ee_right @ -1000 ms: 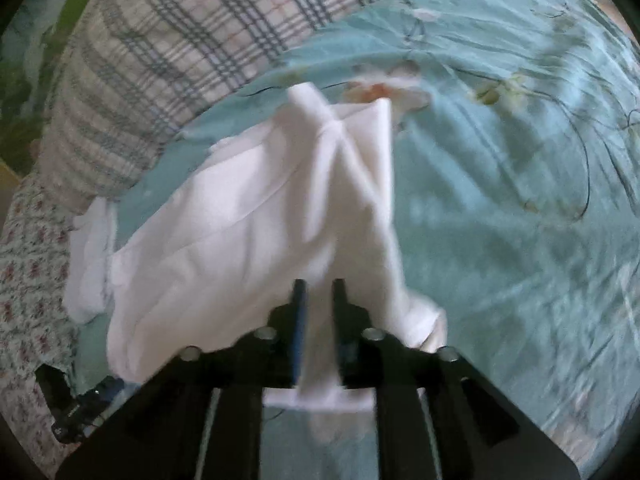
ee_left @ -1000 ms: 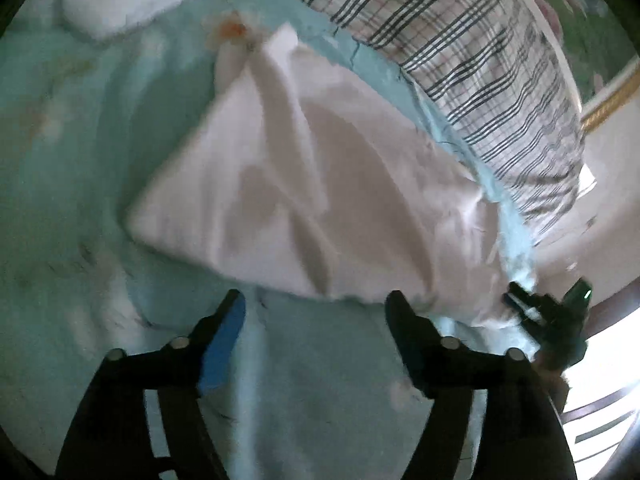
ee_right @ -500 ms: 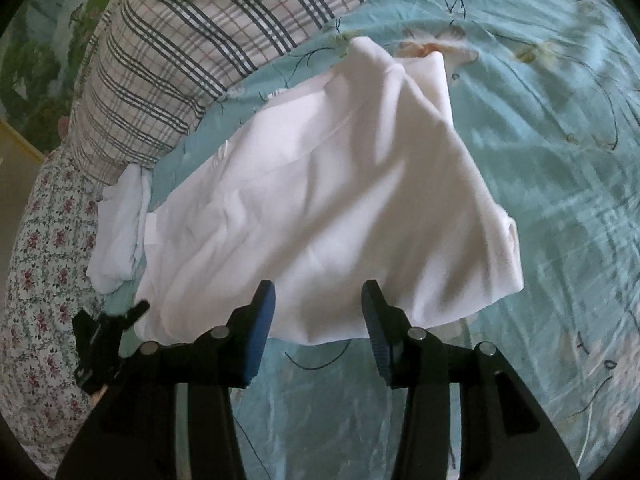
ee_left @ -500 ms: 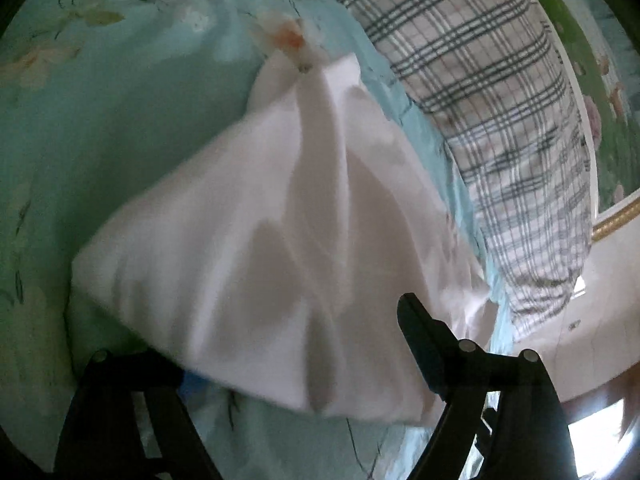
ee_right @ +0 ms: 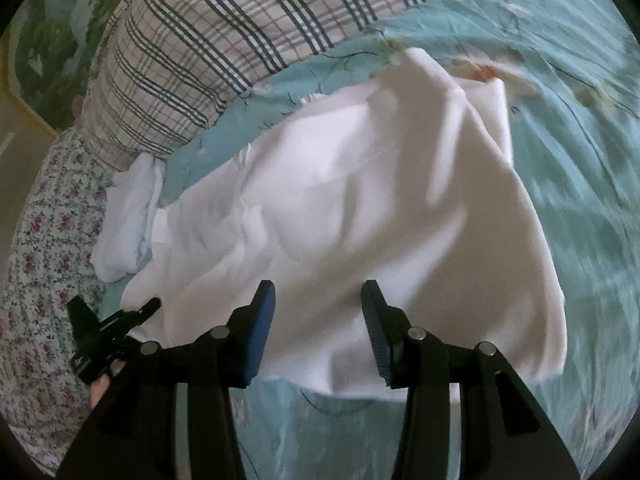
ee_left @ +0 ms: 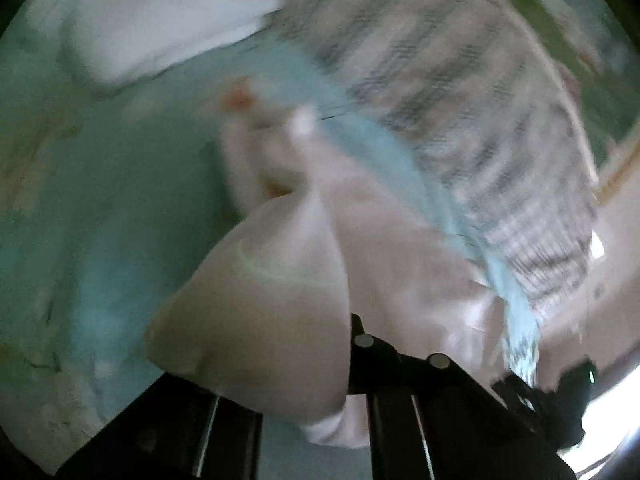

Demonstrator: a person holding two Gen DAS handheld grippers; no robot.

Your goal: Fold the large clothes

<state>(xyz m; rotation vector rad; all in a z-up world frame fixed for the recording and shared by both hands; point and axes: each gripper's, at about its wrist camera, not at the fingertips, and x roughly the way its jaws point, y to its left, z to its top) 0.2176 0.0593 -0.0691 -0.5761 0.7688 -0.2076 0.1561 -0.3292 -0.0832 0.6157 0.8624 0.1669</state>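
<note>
A large white garment (ee_right: 360, 208) lies rumpled on the teal floral bedspread (ee_right: 580, 168). My right gripper (ee_right: 318, 320) is open at the garment's near edge, its fingers apart and holding nothing. In the blurred left wrist view a fold of the white garment (ee_left: 272, 292) is lifted and drapes over my left gripper (ee_left: 320, 360). Its right finger (ee_left: 360, 344) shows beside the cloth, its left finger is hidden under the cloth. The left gripper also shows small in the right wrist view (ee_right: 108, 332).
A plaid pillow (ee_right: 224, 40) lies at the back of the bed. A small white cloth (ee_right: 128, 220) sits to the garment's left. A floral sheet (ee_right: 36, 240) covers the bed's left side. A white folded pile (ee_left: 160, 20) lies at the far left.
My right gripper has opened and let go of the garment, which settled on the bed. My left gripper moved into the garment and lifted a fold of it.
</note>
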